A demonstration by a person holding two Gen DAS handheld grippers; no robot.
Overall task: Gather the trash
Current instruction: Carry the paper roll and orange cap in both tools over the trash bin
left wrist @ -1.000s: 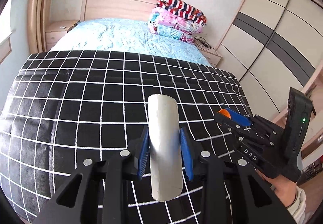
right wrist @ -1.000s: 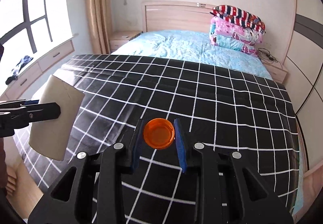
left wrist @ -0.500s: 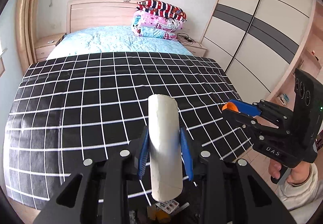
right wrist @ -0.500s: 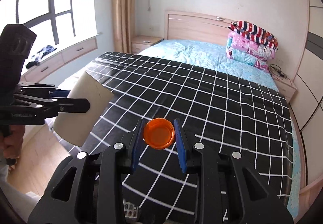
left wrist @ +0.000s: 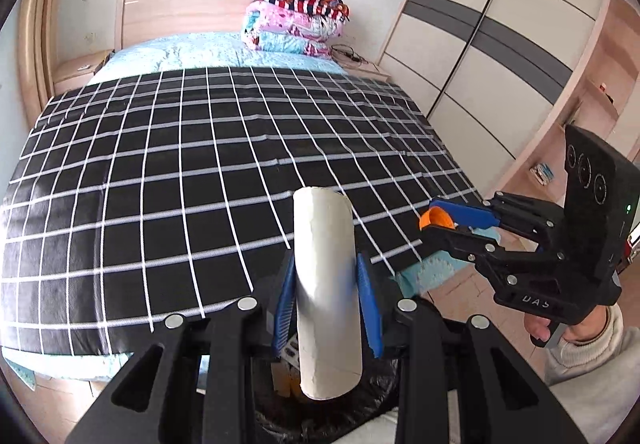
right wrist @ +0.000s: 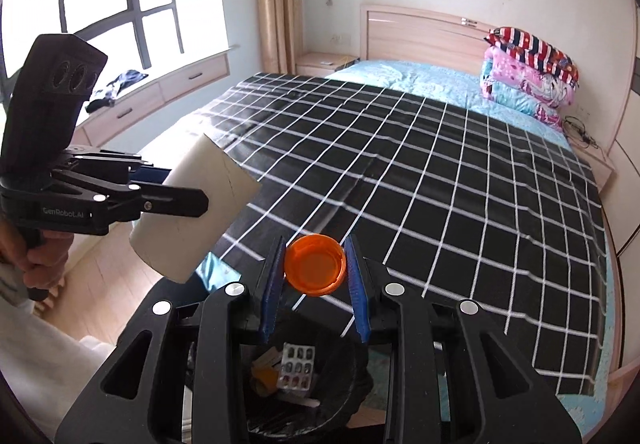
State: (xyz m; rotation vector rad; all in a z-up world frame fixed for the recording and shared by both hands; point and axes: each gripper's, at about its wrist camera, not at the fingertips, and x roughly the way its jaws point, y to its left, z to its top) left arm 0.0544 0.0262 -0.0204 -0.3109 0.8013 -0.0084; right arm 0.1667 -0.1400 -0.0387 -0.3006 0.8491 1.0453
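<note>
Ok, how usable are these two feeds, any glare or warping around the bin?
Right wrist: window blown out white, left tool backlit but readable; bin shaded, blister pack still legible. Left wrist: even light, tube sharp, bin mostly hidden behind it. Both: strong fisheye bending, dark corners.

I see a bright daylit room lit from the window [right wrist: 100, 16], which blows out white, with soft shadows, mild glare on the checked bedspread [right wrist: 440, 172], strong fisheye bending, and dark vignetted corners in both views.
</note>
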